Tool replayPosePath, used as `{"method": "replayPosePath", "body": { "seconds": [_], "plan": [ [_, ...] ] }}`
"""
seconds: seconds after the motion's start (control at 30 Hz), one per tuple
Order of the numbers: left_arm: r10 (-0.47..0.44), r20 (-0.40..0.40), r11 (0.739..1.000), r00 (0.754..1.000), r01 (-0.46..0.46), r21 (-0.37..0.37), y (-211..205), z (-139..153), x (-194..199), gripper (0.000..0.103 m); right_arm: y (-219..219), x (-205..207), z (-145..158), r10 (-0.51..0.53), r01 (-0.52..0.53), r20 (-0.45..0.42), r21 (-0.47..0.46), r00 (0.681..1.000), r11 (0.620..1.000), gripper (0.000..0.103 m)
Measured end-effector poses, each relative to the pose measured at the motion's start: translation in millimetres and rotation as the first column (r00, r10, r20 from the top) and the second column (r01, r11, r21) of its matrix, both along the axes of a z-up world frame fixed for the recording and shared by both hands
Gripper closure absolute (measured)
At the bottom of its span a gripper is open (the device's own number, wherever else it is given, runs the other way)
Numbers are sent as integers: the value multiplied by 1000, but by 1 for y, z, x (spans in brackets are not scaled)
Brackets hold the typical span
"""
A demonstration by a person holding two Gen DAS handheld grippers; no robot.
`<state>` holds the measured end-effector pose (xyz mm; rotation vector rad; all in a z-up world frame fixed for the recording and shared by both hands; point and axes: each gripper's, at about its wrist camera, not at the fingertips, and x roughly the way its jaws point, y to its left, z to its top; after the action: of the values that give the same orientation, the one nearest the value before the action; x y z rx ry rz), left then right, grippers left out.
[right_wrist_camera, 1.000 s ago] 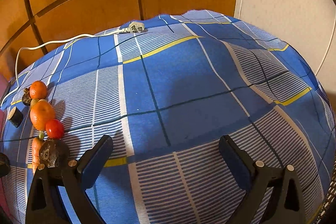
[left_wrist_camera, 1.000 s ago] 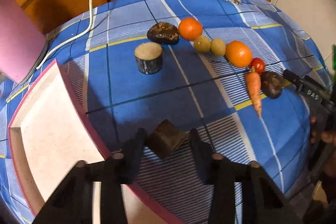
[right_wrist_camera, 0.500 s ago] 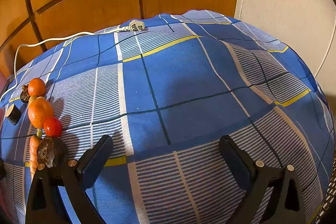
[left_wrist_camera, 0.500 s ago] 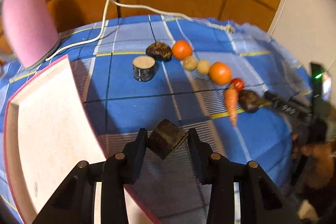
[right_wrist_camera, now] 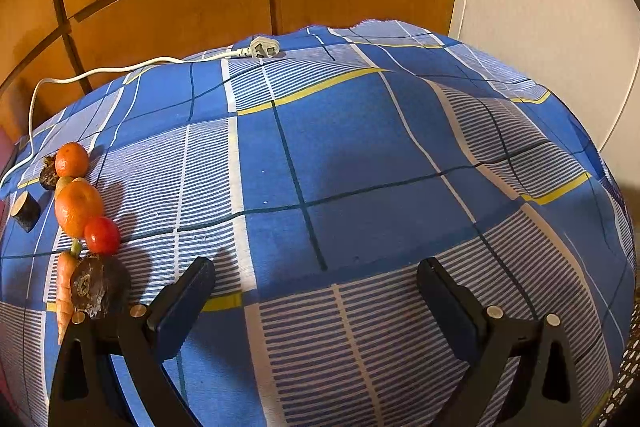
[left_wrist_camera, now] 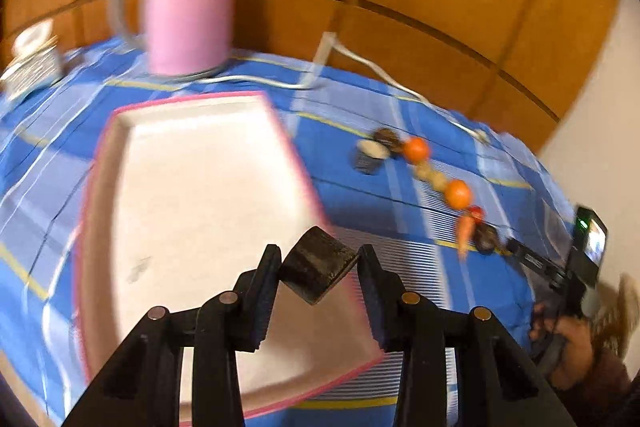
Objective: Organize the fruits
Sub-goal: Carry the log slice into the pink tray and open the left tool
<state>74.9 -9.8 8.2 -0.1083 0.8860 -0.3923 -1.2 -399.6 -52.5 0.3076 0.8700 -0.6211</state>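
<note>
Left wrist view: the left gripper point(left_wrist_camera: 320, 267) pinches a dark brown block point(left_wrist_camera: 318, 269) between its two black pads, block tilted corner-up, held clear of the surface. It hangs over the right edge of a pink-rimmed tray point(left_wrist_camera: 100, 163) with a pale floor, which fills the frame from centre to 8 o'clock. At 11 o'clock behind the tray stands a pink kettle point(left_wrist_camera: 188, 7), blurred; its white cord point(left_wrist_camera: 360, 61) trails toward 2 o'clock across the blue checked cloth point(left_wrist_camera: 400, 227).

At 2 to 3 o'clock, well apart from the tray, a row of produce: a short log-like piece point(left_wrist_camera: 368, 155), a dark lump point(left_wrist_camera: 387, 138), an orange point(left_wrist_camera: 416, 149), two small tan fruits point(left_wrist_camera: 430, 177), a second orange point(left_wrist_camera: 458, 194), a tomato point(left_wrist_camera: 476, 213), a carrot point(left_wrist_camera: 465, 231) and a dark fruit point(left_wrist_camera: 486, 239). At 3 to 4 o'clock a person's hand point(left_wrist_camera: 568, 343) grips the other tool.

Right wrist view: the right gripper point(right_wrist_camera: 316, 291) stands spread wide, nothing between the pads, over bare cloth. The same row runs from 8 to 9 o'clock; the dark fruit is just beside the left finger. A white plug point(right_wrist_camera: 264, 49) lies at 12 o'clock.
</note>
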Motion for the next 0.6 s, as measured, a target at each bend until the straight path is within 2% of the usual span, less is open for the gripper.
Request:
{"method": "replayPosePath", "body": {
  "seconds": [0.13,0.33,0.5,0.6],
  "plan": [
    [117,-27,992,993,-116,42,32,-12,9,63,1,0,0,6,-6,-2,-4,1000,1000,0],
    [289,-41,954,957,-283,101,63,-28,26,63,3,0,0,12,-12,-6,-11,1000,1000,1],
    [342,-67,936,937,-333,116,68,-43,35,63,4,-1,0,19,-19,-11,-18,1000,1000,1],
    [365,-45,924,930,-356,137,64,-44,39,62,5,-1,0,20,-20,-15,-21,1000,1000,1]
  ]
}}
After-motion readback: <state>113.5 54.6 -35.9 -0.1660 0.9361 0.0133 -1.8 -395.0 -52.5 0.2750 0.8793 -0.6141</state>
